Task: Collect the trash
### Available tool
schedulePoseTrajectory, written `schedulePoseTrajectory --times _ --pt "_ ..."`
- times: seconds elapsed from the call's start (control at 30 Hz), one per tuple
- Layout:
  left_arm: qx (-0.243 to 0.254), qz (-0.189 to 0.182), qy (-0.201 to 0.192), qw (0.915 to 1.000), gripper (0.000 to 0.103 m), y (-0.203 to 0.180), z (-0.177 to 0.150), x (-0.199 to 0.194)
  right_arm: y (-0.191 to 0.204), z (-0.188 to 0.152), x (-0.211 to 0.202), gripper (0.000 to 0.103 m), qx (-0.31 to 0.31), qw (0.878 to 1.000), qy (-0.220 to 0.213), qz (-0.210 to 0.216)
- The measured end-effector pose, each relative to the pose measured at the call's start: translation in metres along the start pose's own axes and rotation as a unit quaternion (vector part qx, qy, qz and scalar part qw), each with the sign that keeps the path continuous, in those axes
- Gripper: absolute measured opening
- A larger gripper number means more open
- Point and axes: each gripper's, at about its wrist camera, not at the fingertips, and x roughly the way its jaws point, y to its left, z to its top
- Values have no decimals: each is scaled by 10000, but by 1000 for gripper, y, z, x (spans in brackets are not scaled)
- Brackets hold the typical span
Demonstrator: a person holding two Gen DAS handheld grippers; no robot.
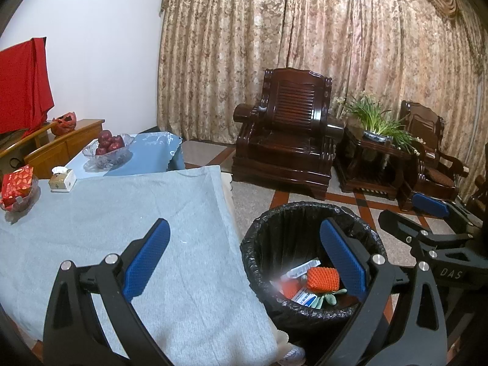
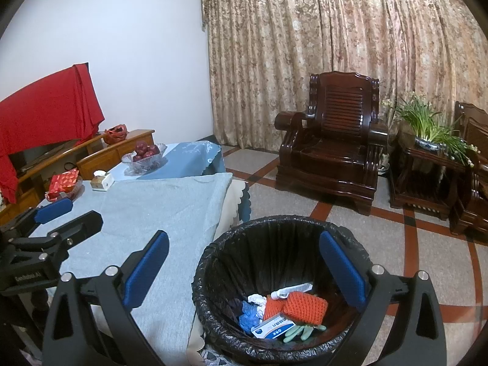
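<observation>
Two claws gape empty, left claw (image 1: 244,259) and right claw (image 2: 244,270), above the black-lined round bin (image 2: 213,262) right of the grey-clothed desk (image 1: 106,213). Only the right view shows crumpled blue film (image 2: 248,312) beside the ribbed orange foam sleeve (image 2: 305,306).

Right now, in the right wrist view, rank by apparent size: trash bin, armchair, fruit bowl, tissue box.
1. Trash bin, largest, though it sits nearest the camera, which inflates it.
2. Armchair, smaller in frame only because it stands farther away.
3. Fruit bowl.
4. Tissue box, smallest.
</observation>
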Motion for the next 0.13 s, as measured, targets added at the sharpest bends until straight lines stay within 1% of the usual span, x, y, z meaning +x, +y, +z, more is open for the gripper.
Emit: schedulePoseTrajectory --times 0.13 --pt "1 5 7 10000 96 -1 -1 1 0 0 0 97 -7 10000 -2 3"
